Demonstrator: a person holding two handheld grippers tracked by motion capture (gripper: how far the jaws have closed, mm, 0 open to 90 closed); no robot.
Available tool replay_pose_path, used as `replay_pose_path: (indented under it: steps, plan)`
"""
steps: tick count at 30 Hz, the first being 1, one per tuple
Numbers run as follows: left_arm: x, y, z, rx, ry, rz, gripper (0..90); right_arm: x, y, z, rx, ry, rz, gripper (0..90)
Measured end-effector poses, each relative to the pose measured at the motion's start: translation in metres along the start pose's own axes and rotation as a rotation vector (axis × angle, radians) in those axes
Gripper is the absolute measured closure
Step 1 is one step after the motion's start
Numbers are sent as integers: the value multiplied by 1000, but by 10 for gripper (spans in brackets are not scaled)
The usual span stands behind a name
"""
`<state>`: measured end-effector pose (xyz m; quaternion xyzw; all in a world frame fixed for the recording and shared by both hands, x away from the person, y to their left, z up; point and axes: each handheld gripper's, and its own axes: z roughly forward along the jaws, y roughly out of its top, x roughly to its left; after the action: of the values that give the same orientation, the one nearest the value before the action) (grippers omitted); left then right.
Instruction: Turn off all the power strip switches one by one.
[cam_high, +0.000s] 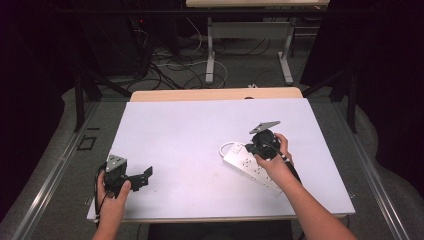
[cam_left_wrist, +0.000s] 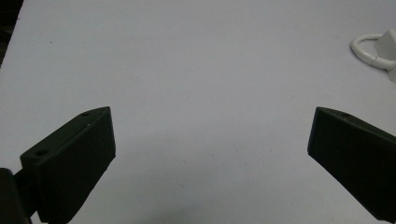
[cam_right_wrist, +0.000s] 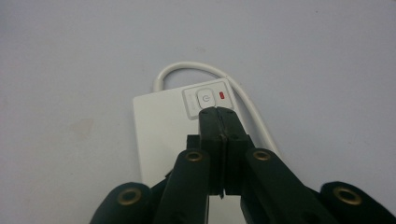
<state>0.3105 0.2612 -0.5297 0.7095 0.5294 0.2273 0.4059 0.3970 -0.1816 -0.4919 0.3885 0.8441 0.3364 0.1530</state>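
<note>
Where the white power strip (cam_high: 248, 164) lies slantwise on the right half of the table (cam_high: 200, 130), wide bare surface stretches to its left and toward the far edge, while the right edge is nearer. Its power button (cam_right_wrist: 205, 98) and red indicator light (cam_right_wrist: 222, 95) sit just past the tips of the right claw (cam_right_wrist: 218, 113), whose jaws are pressed together, holding nothing. The right hand (cam_high: 272, 162) angles it down over the strip. Near the front-left corner, the left claw (cam_high: 145, 176) gapes wide, empty.
</note>
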Motion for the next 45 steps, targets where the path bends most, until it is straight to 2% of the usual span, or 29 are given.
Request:
replay_pose_path:
  steps: [6,8,12,13,14,15,16,19,20,22,25,26,28,33,34,35,39,41,42,43,45]
  plan:
    - [0,0,0,0,-2,0,7,-5,1,9,18,3,30,900]
    - [0,0,0,0,-2,0,7,-5,2,14,39,1,47,900]
    - [0,0,0,0,-3,1,8,-6,2,20,55,2,46,900]
    - [0,0,0,1,-4,1,8,-6,2,23,36,-1,48,900]
    - [0,0,0,1,-4,0,8,-6,3,22,82,-8,43,900]
    - [-1,0,0,2,-5,1,8,-6,3,25,68,-8,57,900]
    - [-1,0,0,2,-5,1,8,-6,3,26,79,-3,63,900]
    - [-1,0,0,0,-5,1,8,-6,3,29,87,-17,58,900]
    - [0,0,0,-1,-6,0,8,-6,2,31,97,-16,43,900]
    - [0,0,0,1,-5,2,8,-6,2,32,84,-9,43,900]
    - [0,0,0,1,-6,2,8,-4,4,34,95,-6,48,900]
    - [0,0,0,1,-6,2,8,-2,5,35,105,-14,69,900]
    - [0,0,0,1,-6,1,8,-2,7,37,90,-9,48,900]
    - [0,0,1,9,-10,3,8,2,13,42,91,-2,47,900]
    - [0,0,1,9,-10,4,8,5,15,46,101,-13,64,900]
    - [0,0,0,7,-11,5,8,4,16,47,100,-14,47,900]
    - [1,0,0,4,-8,4,8,4,19,52,98,-6,49,900]
    - [1,0,0,7,-9,2,8,6,21,54,112,-16,64,900]
    - [1,0,0,6,-9,2,8,6,20,57,78,-4,63,900]
    - [1,0,0,6,-10,2,8,6,22,56,111,-8,58,900]
    - [1,0,0,7,-10,5,8,6,23,58,113,-15,60,900]
